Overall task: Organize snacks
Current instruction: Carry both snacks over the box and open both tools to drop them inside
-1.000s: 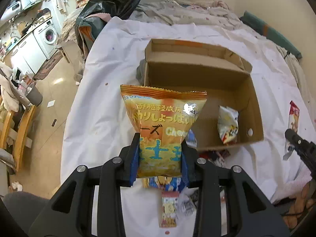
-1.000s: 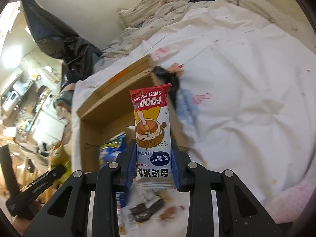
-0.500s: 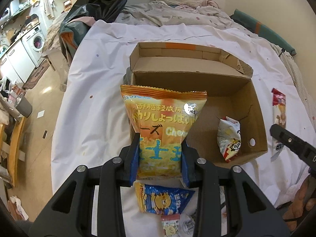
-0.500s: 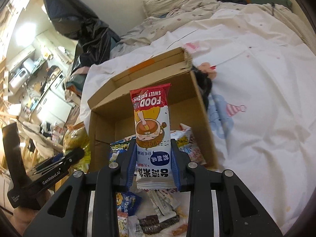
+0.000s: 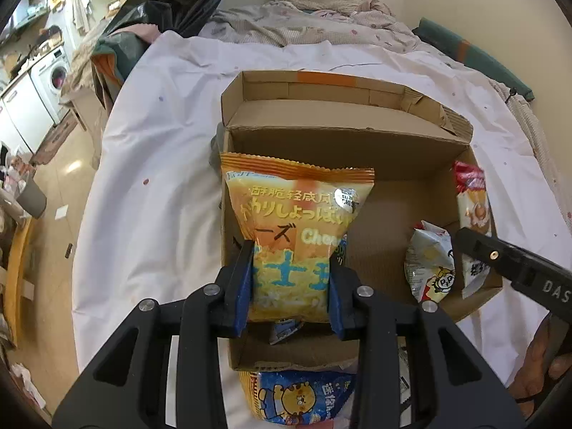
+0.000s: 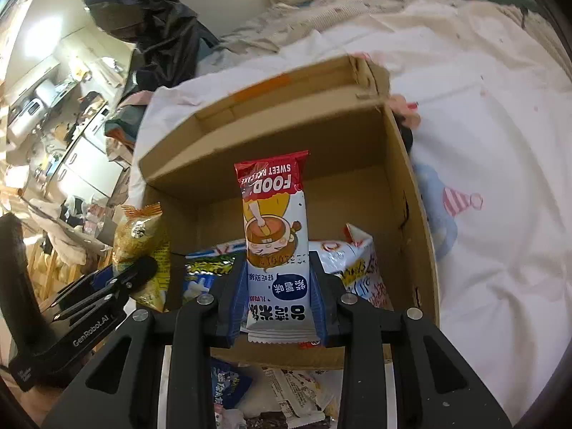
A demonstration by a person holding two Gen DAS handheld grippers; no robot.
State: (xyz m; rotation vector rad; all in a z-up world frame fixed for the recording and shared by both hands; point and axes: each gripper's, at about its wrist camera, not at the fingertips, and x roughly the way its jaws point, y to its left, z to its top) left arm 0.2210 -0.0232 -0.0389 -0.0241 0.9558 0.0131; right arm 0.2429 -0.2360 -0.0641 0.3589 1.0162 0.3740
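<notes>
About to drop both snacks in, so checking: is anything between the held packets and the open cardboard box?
Nothing visible blocks them. The orange cheese snack bag and the rice cake packet hang over the open cardboard box; packets already lie on its floor, leaving bare space.

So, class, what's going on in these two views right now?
A person is sorting snacks into a cardboard box on a bed. The left gripper is shut on an orange cheese snack bag, and the right gripper is shut on a rice cake packet. Both are held over the open box, which already holds a few packets.
</notes>
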